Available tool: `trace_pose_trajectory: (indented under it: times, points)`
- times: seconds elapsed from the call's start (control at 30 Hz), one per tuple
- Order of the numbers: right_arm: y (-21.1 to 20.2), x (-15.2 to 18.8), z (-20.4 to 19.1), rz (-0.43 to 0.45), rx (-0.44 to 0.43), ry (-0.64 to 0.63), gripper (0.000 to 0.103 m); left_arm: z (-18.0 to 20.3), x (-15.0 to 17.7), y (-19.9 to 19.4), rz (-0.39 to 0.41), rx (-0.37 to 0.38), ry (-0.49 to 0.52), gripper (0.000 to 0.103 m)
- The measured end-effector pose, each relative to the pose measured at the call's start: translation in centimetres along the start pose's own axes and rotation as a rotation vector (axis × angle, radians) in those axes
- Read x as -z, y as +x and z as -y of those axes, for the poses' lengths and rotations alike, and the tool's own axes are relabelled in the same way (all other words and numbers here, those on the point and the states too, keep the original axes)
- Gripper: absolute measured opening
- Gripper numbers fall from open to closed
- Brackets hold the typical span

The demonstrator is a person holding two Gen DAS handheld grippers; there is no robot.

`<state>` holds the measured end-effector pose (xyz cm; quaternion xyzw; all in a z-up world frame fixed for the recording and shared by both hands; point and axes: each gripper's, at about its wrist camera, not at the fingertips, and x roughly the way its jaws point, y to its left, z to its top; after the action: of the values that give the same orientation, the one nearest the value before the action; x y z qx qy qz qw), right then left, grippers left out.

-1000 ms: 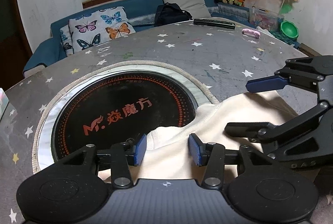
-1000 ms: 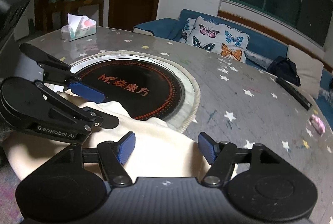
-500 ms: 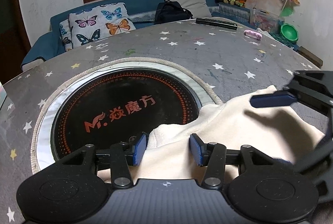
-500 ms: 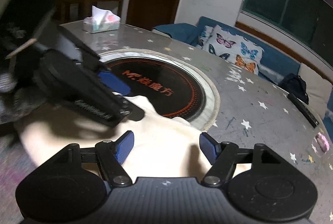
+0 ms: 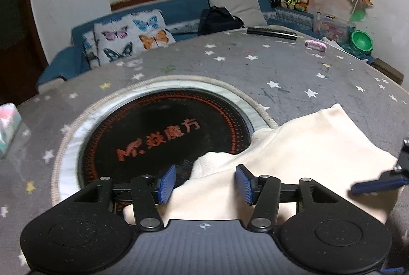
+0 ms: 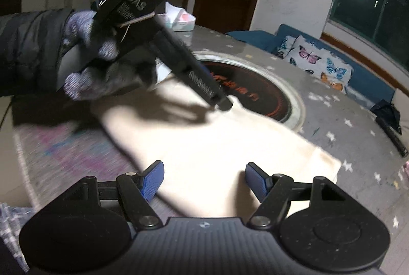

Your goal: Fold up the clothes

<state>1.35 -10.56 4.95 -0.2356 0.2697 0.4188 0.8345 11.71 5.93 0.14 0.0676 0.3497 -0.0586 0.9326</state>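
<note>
Star-patterned table (image 5: 288,65) bears cream garment (image 5: 306,147), remote (image 5: 271,32), tissue box (image 5: 9,126).

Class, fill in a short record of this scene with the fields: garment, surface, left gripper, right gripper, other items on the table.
garment: cream cloth lying partly folded, overlapping the black round hotplate
surface: grey star-print table
left gripper: jaws have just been opening, apart over the cloth edge, not pinching it
right gripper: jaws have just been opening, wide above the cloth
other items: tissue box, remote control, pink object
</note>
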Motion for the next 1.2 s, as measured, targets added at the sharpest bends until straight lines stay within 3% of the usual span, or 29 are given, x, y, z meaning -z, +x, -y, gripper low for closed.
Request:
trace_pose_trajectory:
  times: [0.2, 0.4, 0.53, 0.9, 1.07, 1.2]
  points:
    - [-2.2, 0.9, 0.8, 0.021, -0.012, 0.092, 0.075, 1.1, 2.1, -4.1, 0.077, -0.009, 0.033, 0.057]
    - [-2.9, 2.1, 2.6, 0.012, 0.013, 0.194, 0.077, 2.1, 5.6, -6.2, 0.079, -0.060, 0.030, 0.059]
    - [-2.5, 3.4, 3.7, -0.019, 0.016, 0.262, 0.077, 1.4, 7.3, -6.8, 0.083, -0.096, -0.032, 0.062]
    - [-3.1, 2.6, 3.8, 0.024, 0.026, 0.271, 0.080, -0.4, 9.2, -7.8, 0.061, -0.143, -0.129, 0.070]
    - [-2.9, 1.9, 3.9, 0.038, 0.033, 0.262, 0.083, -0.6, 8.0, -8.4, 0.093, -0.154, -0.128, 0.071]
    - [-2.5, 1.2, 4.0, 0.058, 0.030, 0.265, 0.083, -0.7, 6.8, -6.6, 0.071, -0.170, -0.133, 0.071]
